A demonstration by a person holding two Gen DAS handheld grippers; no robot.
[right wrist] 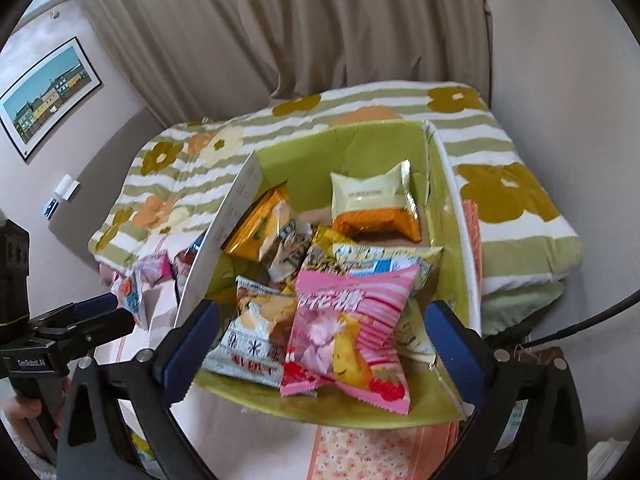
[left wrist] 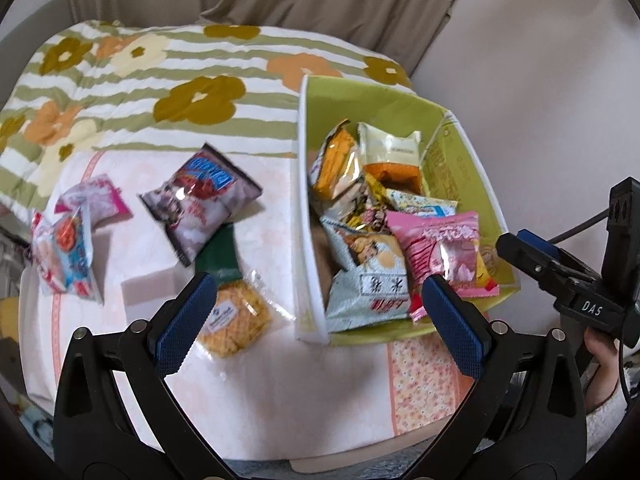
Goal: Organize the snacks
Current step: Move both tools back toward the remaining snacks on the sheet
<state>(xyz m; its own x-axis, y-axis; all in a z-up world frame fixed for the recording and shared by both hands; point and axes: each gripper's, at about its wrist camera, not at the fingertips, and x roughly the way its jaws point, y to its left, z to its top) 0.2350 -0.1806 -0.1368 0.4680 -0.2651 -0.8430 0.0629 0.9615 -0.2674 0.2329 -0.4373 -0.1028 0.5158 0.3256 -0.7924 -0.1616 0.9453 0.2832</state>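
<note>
Both tongs, left [left wrist: 320, 312] and right [right wrist: 322, 334], spread, empty; noodle pkt [left wrist: 234, 316] on bed: light, brittle, slick film — pinch sealed edge.

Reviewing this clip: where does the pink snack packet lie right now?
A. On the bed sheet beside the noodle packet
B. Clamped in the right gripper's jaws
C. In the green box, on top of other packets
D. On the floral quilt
C: the pink snack packet rests on other packets inside the green box, while the right gripper stands open around it, its pads not pressing on it.
</note>
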